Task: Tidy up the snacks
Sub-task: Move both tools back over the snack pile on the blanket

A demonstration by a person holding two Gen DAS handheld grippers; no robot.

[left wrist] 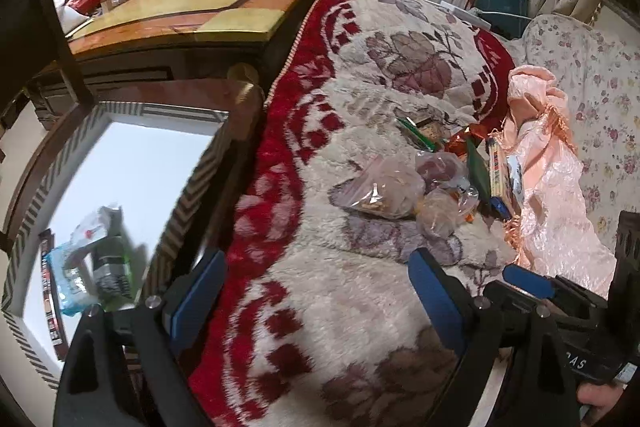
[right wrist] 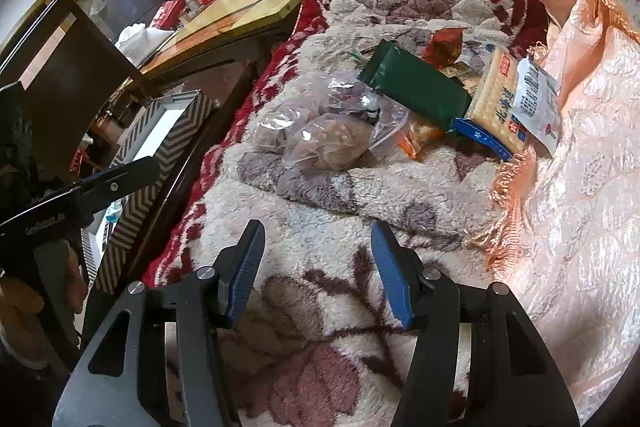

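A floral fleece blanket covers the bed, with a peach satin cloth at 3 o'clock. The snack pile, including clear nut bags, a green packet and a cracker pack, lies at 12 o'clock. A chevron-rimmed box holding packets sits at 9 o'clock. Both the left gripper and right gripper hover with jaws wide apart, empty.

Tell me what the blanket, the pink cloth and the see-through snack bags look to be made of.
Blanket: thick plush fleece, probably synthetic; its pile looks fuzzy and matte.
Pink cloth: satin-like woven fabric, shiny with a puckered pattern and a fringed edge.
Snack bags: thin clear plastic film, crinkled, with bright glare spots; contents show through.
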